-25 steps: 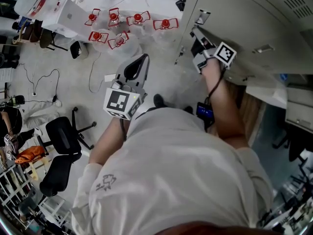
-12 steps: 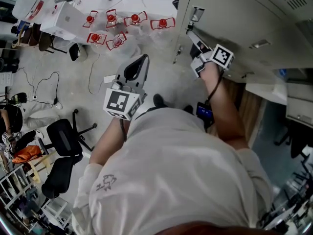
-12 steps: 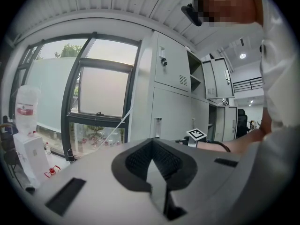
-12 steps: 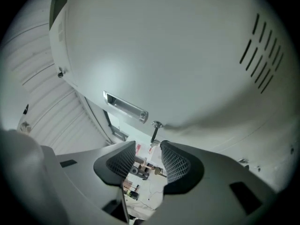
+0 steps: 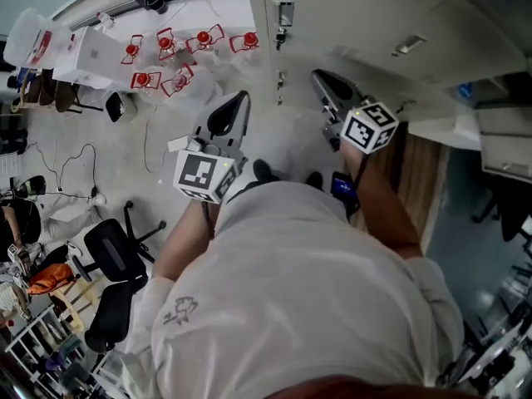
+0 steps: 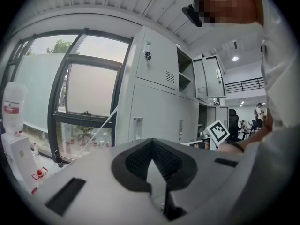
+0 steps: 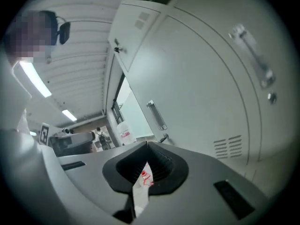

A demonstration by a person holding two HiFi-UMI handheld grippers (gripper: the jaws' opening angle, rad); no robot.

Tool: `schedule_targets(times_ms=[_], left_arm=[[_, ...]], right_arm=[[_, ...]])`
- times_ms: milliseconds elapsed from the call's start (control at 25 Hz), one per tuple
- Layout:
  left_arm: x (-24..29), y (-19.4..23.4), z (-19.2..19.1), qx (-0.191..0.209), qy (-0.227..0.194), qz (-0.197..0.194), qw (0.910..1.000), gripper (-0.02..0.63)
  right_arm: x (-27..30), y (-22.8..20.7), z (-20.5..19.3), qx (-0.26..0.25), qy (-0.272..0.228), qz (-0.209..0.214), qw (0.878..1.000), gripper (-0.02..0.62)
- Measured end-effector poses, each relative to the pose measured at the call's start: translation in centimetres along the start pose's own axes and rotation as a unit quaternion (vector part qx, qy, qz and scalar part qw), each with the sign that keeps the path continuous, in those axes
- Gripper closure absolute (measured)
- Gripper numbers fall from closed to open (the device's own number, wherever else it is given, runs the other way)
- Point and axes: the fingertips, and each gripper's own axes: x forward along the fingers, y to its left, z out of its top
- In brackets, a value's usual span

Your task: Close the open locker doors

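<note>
A bank of grey lockers (image 5: pixel 357 15) runs across the top of the head view. My right gripper (image 5: pixel 326 86) points at it from a short way off. Its jaws are closing, with nothing between them, and the tips meet. In the right gripper view (image 7: pixel 147 146) a closed grey door (image 7: pixel 201 83) with a bar handle (image 7: pixel 157 115) fills the right side. My left gripper (image 5: pixel 229 115) is shut and empty, held over the floor left of the lockers. The left gripper view shows an upper locker door (image 6: pixel 211 76) standing open beside an open compartment (image 6: pixel 184 78).
Red-capped bottles (image 5: pixel 179 52) and a white box (image 5: pixel 87 52) lie on the floor at upper left. Black office chairs (image 5: pixel 112 252) and loose cables (image 5: pixel 83 152) are at left. A wood-lined opening (image 5: pixel 416 181) gapes beside my right arm. Tall windows (image 6: pixel 89 93) are left of the lockers.
My right gripper has drawn back from the locker door edge that it was against, and that door now lies closer to the cabinet front. The left gripper has barely moved.
</note>
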Motion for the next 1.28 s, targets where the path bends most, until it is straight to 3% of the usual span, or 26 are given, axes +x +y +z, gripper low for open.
schedule_targets(times_ms=[160,320,720,1040,1280], left_arm=[[2.1,-3.7,0.5,0.009,0.001,-0.028,0.9996,0.611],[4.1,-7.9,0.8,0.008,-0.001,-0.06,0.9982,0.611],[9.6,-19.0,0.4,0.019,-0.01,-0.153,0.988,0.611],[12.7,-29.5,0.8,0.022,-0.014,-0.22,0.9752,0.611],[14.3,-35.3,1.3,0.027,-0.024,-0.272,0.9616,0.611]], right_arm=[[-4.9,2.1,2.7,-0.138,-0.021,-0.019,0.99,0.598],[-10.0,3.3,4.7,-0.207,-0.042,-0.048,0.976,0.598],[-22.2,1.0,6.1,-0.238,-0.064,-0.125,0.961,0.598],[-32.3,-0.7,7.1,-0.203,-0.086,-0.184,0.958,0.598],[-38.0,-2.7,7.1,-0.215,-0.095,-0.232,0.944,0.598]])
